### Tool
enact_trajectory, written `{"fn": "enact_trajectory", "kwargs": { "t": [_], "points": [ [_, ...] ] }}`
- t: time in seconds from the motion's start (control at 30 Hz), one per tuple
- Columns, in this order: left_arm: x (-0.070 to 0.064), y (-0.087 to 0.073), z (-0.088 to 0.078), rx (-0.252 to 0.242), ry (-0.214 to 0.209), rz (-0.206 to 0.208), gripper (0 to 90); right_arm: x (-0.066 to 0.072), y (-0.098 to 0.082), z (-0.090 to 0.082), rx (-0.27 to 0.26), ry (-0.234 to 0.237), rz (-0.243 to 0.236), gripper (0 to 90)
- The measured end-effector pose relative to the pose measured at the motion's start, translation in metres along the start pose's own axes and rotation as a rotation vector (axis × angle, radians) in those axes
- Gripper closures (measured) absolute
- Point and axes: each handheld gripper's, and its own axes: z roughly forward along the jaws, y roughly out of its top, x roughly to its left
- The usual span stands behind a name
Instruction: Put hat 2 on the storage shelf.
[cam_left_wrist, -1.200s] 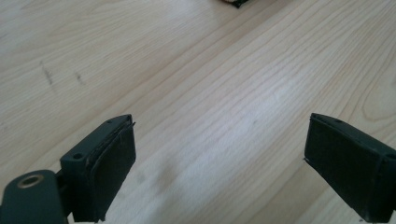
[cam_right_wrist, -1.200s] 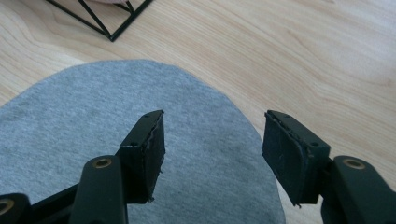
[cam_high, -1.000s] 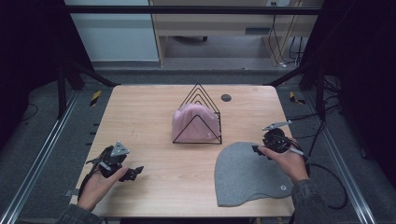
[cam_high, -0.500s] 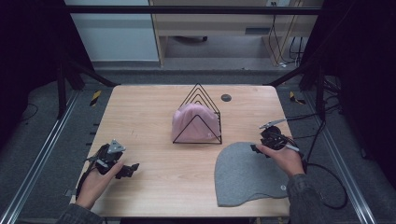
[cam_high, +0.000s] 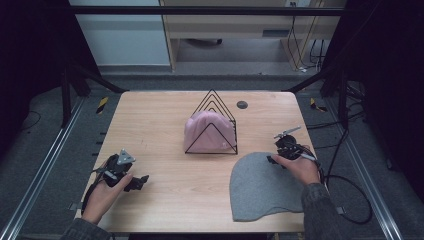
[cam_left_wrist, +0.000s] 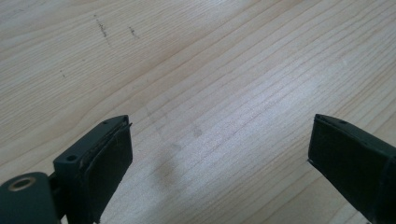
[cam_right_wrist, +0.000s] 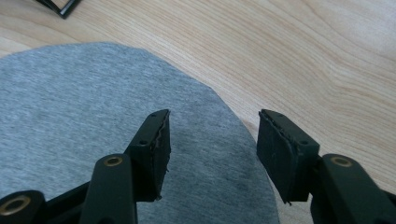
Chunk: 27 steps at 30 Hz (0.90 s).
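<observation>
A grey knit hat (cam_high: 262, 187) lies flat on the wooden table (cam_high: 150, 120) at the front right. My right gripper (cam_high: 274, 161) hovers at its upper right edge. In the right gripper view the jaws (cam_right_wrist: 212, 140) stand open over the hat's curved rim (cam_right_wrist: 70, 107), one jaw above the fabric and the other above bare wood, with nothing gripped. A pink hat (cam_high: 207, 132) sits inside a black wire rack (cam_high: 212, 96) at the table's middle. My left gripper (cam_high: 139, 181) rests at the front left, its jaws (cam_left_wrist: 219, 154) wide open over bare wood.
A small dark disc (cam_high: 242, 104) lies on the table behind the rack. Cables (cam_high: 350, 200) trail off the right side onto the floor. Metal frame rails (cam_high: 40, 170) run along both sides of the table.
My right gripper has shifted a little to the left and down, closer over the grey hat's edge. The left gripper has stayed where it was.
</observation>
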Motion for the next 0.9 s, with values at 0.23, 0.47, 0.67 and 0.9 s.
{"fn": "enact_trajectory", "kwargs": {
  "t": [0.23, 0.47, 0.67, 0.9],
  "points": [
    [-0.001, 0.000, 0.000, 0.003, 0.003, 0.010, 6.1, -0.003, -0.003, 0.006, 0.023, -0.002, 0.017, 44.7],
    [0.000, 0.000, 0.000, 0.004, 0.005, 0.012, 6.1, 0.000, -0.004, 0.006, 0.023, 0.020, 0.005, 67.6],
    [0.000, 0.001, 0.000, 0.005, 0.004, 0.014, 6.2, 0.004, -0.006, 0.004, 0.018, 0.054, -0.020, 84.0],
    [0.000, 0.000, 0.002, 0.010, -0.002, 0.009, 6.2, 0.021, -0.005, -0.021, -0.075, 0.067, -0.094, 84.7]
  ]
}}
